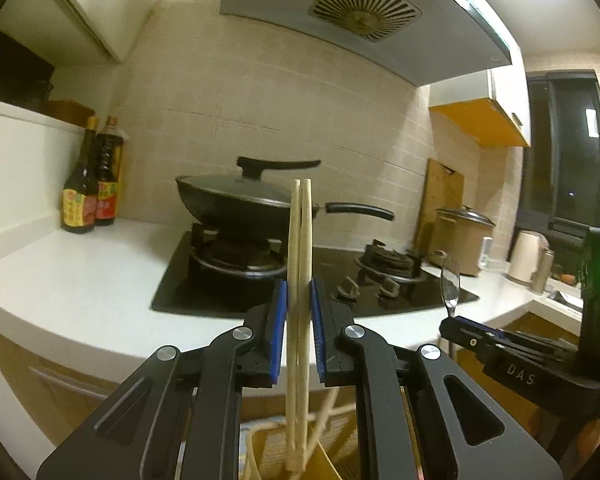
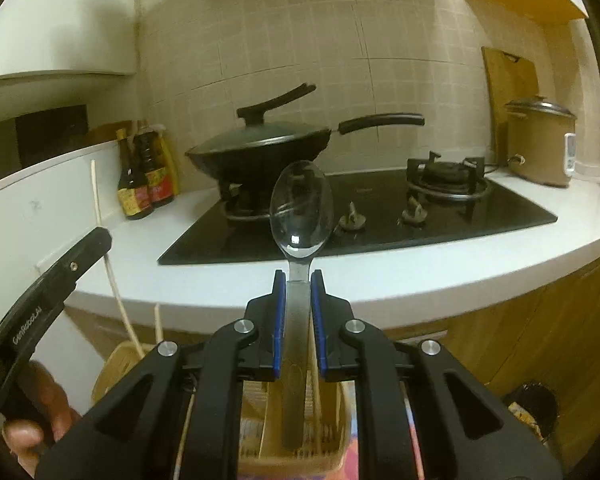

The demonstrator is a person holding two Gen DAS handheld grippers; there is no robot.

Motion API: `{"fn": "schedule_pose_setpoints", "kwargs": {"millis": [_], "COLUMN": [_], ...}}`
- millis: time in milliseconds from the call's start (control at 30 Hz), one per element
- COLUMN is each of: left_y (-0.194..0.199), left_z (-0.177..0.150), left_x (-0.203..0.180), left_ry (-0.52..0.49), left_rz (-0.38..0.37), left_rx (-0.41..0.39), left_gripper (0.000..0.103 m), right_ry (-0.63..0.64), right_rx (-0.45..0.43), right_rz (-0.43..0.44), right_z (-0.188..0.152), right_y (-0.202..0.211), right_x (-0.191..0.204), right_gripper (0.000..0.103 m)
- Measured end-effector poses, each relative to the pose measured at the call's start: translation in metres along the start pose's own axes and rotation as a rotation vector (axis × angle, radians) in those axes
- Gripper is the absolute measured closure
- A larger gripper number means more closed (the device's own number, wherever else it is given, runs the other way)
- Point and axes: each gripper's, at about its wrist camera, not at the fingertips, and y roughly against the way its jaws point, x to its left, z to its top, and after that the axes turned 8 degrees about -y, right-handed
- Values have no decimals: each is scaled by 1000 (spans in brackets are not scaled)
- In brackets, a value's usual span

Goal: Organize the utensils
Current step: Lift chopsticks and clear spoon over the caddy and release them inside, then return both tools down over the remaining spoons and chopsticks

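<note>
Left gripper [image 1: 299, 292]: blue pads pinching a pair of wooden chopsticks [image 1: 300, 240], held upright, tips at 12 o'clock. Lower ends drop past the fingers toward a tan utensil holder [image 1: 268, 448] below, at 6 o'clock in the left wrist view. Can't tell if they touch its bottom. More loose sticks lean in there, at about 5 o'clock from the held pair.

Right gripper [image 2: 299, 280]: pads pressed onto the handle of a metal spoon [image 2: 301, 208], bowl up at 12 o'clock, handle hanging straight down to 6 o'clock over the slatted holder [image 2: 300, 440]. Handle end sits within the holder's outline; contact unclear.

The two grippers are close side by side: the right one shows at 3 o'clock in the left view, the left one at 9 o'clock in the right view, with the person's hand [image 2: 40, 412] on it.

Behind both: white counter [image 1: 80, 280], black gas hob [image 1: 228, 280], lidded wok [image 1: 240, 196] on the left burner at 12 o'clock. Two sauce bottles [image 1: 90, 184] at 10 o'clock against the wall. Brown rice cooker [image 2: 540, 144] and a cutting board [image 2: 508, 80] at 2 o'clock. Range hood [image 1: 364, 4] overhead.
</note>
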Motion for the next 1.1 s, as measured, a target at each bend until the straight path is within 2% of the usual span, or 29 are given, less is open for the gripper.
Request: {"fn": "schedule_pose_setpoints", "kwargs": {"millis": [133,200,367,400,467,500,533,633,767,900,1000,1100], "left_y": [18,31,68,79,99,108,115,139,157,169,173,174], "left_z": [-5,-7,-11,-14,-20,-24,-28,-46,-73,-104,-130,-152], "left_x": [-1,-1,-1,-2,-2,-3,-2,-1,-5,-11,-9,-7], "left_ry": [-12,-7,8,9,13,19,23,30,-4,-14,-22,1], "left_rz": [-24,-37,-68,-74,-83,-75,-67,-37,-13,-8,69,2], "left_rx": [23,28,46,54,74,89,102,164,286,415,518,592], "left_gripper": [87,72,55,50,47,47,46,42,42,42,48,49], "right_ry": [-6,-6,-31,-39,-60,-71,-89,-119,-135,-106,-71,-29], "right_rx": [10,20,79,94,128,138,142,182,301,409,476,531], "right_rz": [14,23,66,76,101,112,122,135,96,84,75,74], "right_z": [-12,-18,-38,-44,-56,-60,-68,-87,-122,-157,-182,-200], "right_y": [23,38,74,82,97,101,111,124,130,130,133,135], "right_x": [-5,-7,-15,-17,-22,-25,-29,-38,-45,-40,-35,-32], "right_gripper": [92,92,87,82,61,45,44,44,45,64,67,73]}}
